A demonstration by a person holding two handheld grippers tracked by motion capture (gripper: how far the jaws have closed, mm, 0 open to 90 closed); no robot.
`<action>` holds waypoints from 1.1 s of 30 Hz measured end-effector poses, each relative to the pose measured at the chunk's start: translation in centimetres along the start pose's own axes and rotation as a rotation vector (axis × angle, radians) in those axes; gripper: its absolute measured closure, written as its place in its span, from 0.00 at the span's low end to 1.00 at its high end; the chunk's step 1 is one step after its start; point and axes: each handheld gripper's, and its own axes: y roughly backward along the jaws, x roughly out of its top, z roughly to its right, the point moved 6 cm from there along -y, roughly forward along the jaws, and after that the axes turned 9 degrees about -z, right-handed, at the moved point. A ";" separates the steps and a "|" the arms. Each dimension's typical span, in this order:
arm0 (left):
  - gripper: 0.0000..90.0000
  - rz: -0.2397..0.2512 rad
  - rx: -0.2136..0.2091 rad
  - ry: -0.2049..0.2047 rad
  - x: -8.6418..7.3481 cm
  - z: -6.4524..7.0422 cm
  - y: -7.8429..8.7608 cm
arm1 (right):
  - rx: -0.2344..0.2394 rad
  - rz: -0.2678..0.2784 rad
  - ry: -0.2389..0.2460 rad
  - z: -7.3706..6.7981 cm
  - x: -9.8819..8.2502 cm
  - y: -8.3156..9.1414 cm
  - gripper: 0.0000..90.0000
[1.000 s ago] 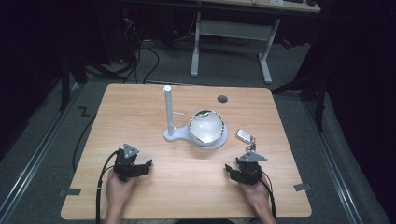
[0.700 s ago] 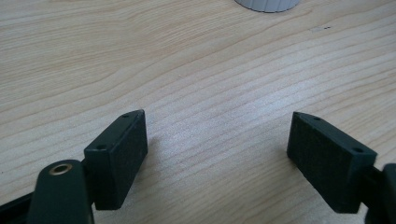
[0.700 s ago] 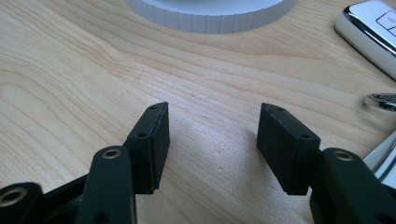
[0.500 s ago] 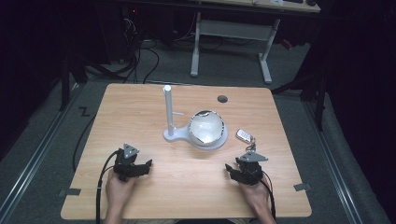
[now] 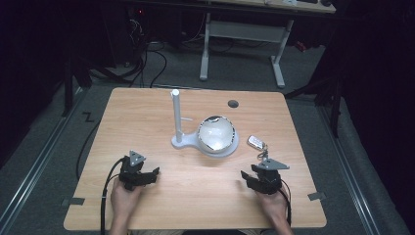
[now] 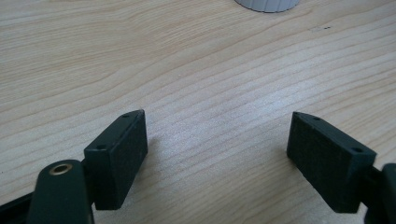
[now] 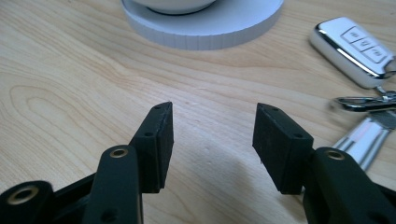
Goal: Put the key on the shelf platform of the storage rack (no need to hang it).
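A white stand (image 5: 188, 142) with an upright post (image 5: 176, 115) and a round base carrying a shiny bowl (image 5: 217, 133) sits mid-table. A silver car key fob (image 5: 255, 142) (image 7: 355, 44) with a ring and keys (image 7: 369, 130) lies to its right. My left gripper (image 5: 155, 172) (image 6: 217, 144) rests low at the front left, jaws wide apart over bare wood. At the front right, my right gripper (image 5: 243, 177) (image 7: 212, 135) stands open just short of the stand's base (image 7: 205, 28), keys beside its right jaw.
The wooden table (image 5: 147, 122) has a dark round hole (image 5: 233, 104) near its far edge. Cables trail from both grippers toward the front edge. A white desk frame (image 5: 242, 34) and floor cables stand beyond the table.
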 end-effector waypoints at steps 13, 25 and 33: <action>0.23 0.001 -0.003 -0.010 0.0 0.0 0.0 | -0.064 0.042 -0.061 2.7 -0.2 2.0 0.55; 0.23 0.002 -0.003 -0.011 0.0 0.0 0.0 | -0.086 0.033 -0.140 5.3 -0.3 2.4 0.55; 0.23 0.001 -0.001 -0.006 0.0 0.0 0.0 | -0.116 0.003 -0.187 7.6 -0.1 1.3 0.53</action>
